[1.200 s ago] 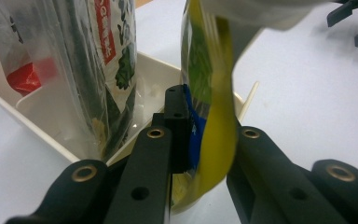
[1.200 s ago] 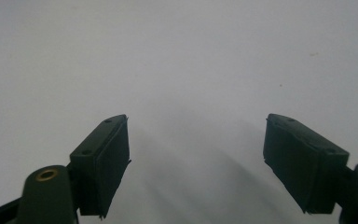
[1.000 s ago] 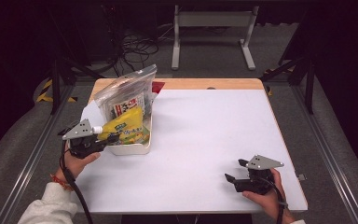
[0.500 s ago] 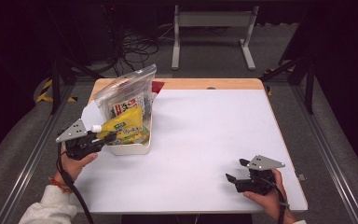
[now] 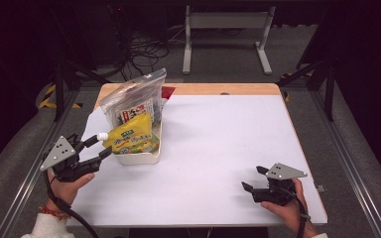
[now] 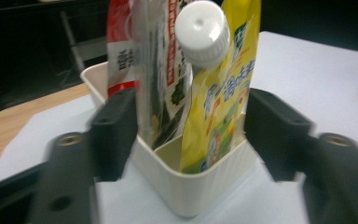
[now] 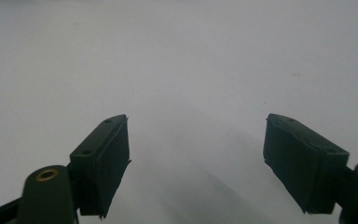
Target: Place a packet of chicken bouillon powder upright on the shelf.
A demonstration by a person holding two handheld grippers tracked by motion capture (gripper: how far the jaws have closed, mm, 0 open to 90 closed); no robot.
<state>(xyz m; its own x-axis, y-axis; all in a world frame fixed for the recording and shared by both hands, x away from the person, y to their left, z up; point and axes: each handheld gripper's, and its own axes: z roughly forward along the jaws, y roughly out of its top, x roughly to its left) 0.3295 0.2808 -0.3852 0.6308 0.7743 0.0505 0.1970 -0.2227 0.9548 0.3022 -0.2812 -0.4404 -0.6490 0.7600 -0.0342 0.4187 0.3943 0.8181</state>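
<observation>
1. So, taking the white bin (image 5: 138, 157) as the landmark: it is sitting on the white table (image 5: 218, 148) toward the table's left side, with a divider inside it.
2. Left gripper (image 5: 95, 151) is sitting just off the bin's near-left corner, jaws pointing at it, wide open and gripping nothing.
3. Left hand (image 5: 69, 186) is wrapping the gripper body from below, with the forearm coming in from the bottom edge and a red bead bracelet (image 5: 49, 212) showing on the wrist.
4. Yellow spout pouch (image 5: 131, 136) is standing in the bin's near compartment and leaning toward the left gripper; its white cap (image 5: 101, 136) is poking out past the bin's left rim, just above the open jaws.
5. Left gripper view: the jaws are flanking the bin (image 6: 191, 182) on both sides without touching the pouch (image 6: 216, 116), and the cap (image 6: 203, 32) is facing the camera.
6. Clear zip bag (image 5: 131, 96) with printed packs is standing upright in the bin behind the pouch.
7. Right gripper (image 5: 254, 179) is resting well away from the bin, at the table's near-right corner, with the right hand (image 5: 287, 208) holding it low and its jaws pointing left.
8. Right gripper view: the jaws are spread wide over bare tabletop and are holding nothing.
</observation>
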